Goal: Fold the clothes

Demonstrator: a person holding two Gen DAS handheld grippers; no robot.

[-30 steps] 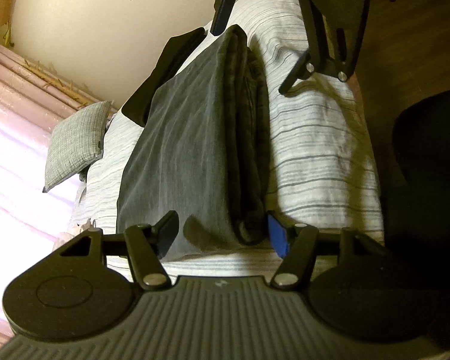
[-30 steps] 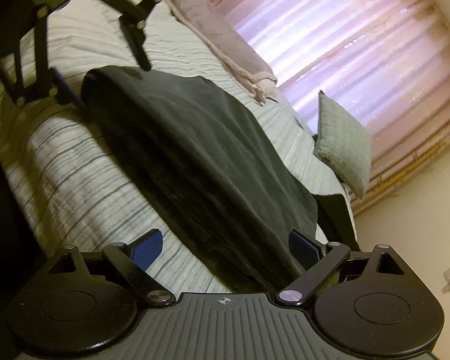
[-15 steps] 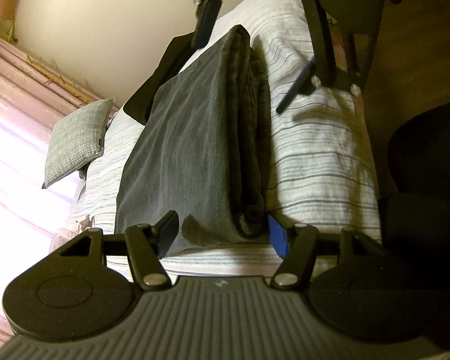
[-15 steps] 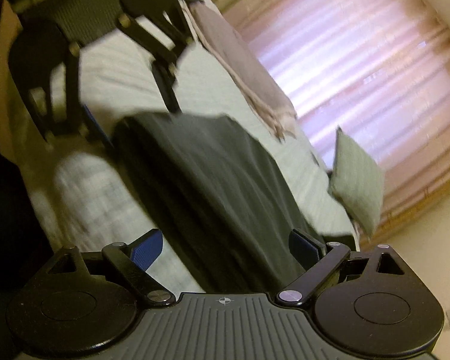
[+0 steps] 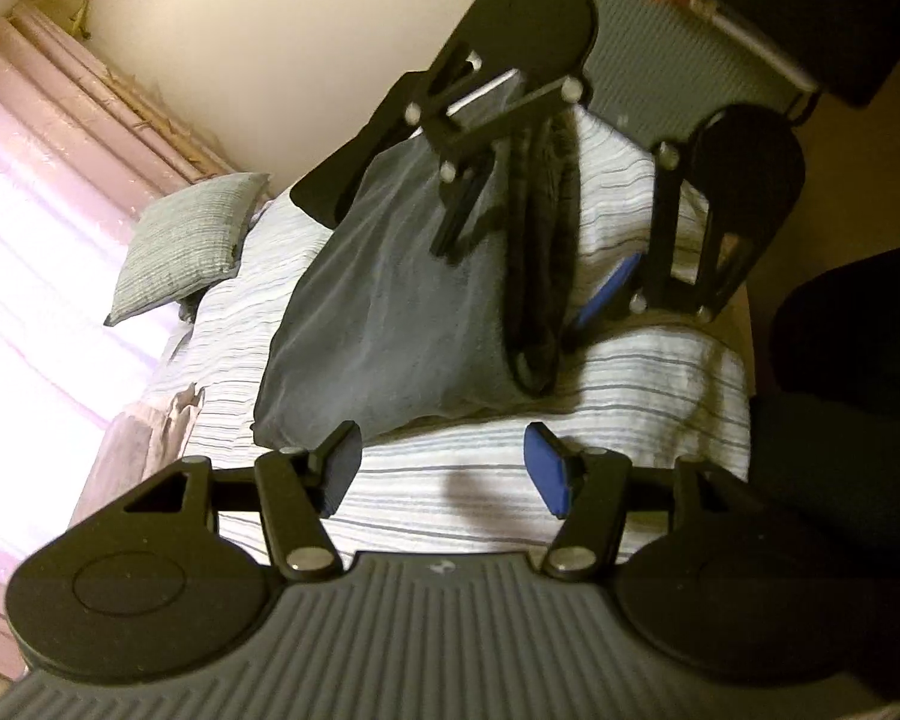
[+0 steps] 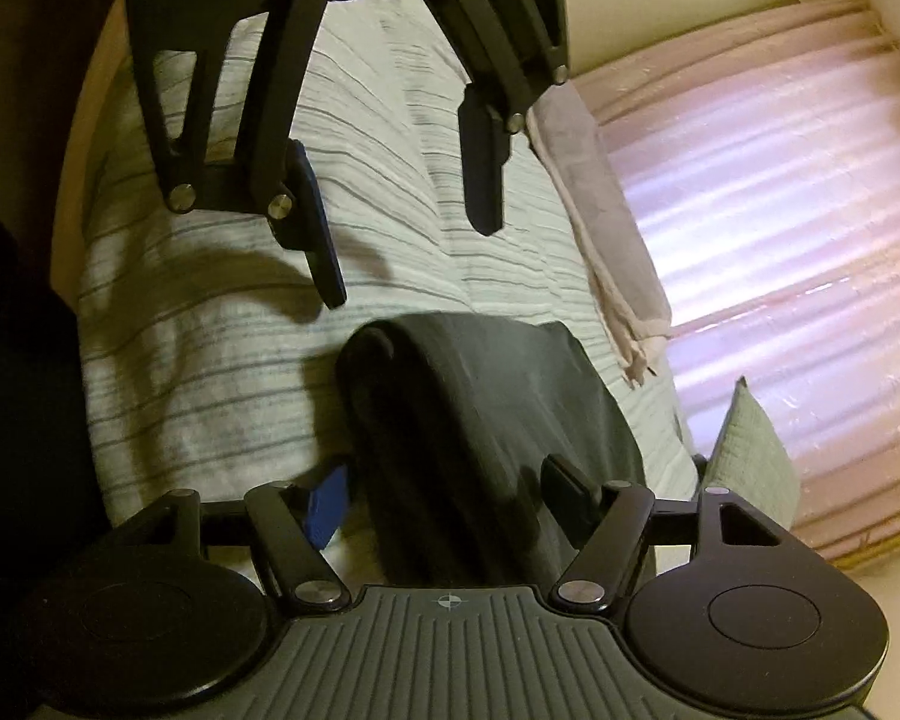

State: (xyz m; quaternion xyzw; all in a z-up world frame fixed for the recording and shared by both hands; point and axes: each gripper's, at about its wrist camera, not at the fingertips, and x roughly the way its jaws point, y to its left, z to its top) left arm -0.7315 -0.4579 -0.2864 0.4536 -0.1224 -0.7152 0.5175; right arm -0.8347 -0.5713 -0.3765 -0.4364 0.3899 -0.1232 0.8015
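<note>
A dark grey folded garment (image 5: 402,312) lies lengthwise on the striped bedspread (image 5: 642,396), its thick folded edge toward the bed's side. In the left wrist view my left gripper (image 5: 444,462) is open over bare bedspread, just short of the garment's near end. My right gripper (image 5: 534,258) is open at the far part, one finger on each side of the thick fold. The right wrist view shows the garment (image 6: 480,408) running between the right gripper's (image 6: 447,495) fingers, and the left gripper (image 6: 402,222) open above the bedspread (image 6: 210,360) beyond the garment's end.
A grey pillow (image 5: 186,240) leans by the pink curtain (image 5: 42,276). A pink cloth (image 6: 600,228) lies along the bed's window side. A black item (image 5: 342,180) lies past the garment. The bed edge and a dark shape (image 5: 846,372) are on the other side.
My left gripper has drawn back off the garment's end, which it straddled before. My right gripper has moved along the garment toward the left one and now straddles its fold.
</note>
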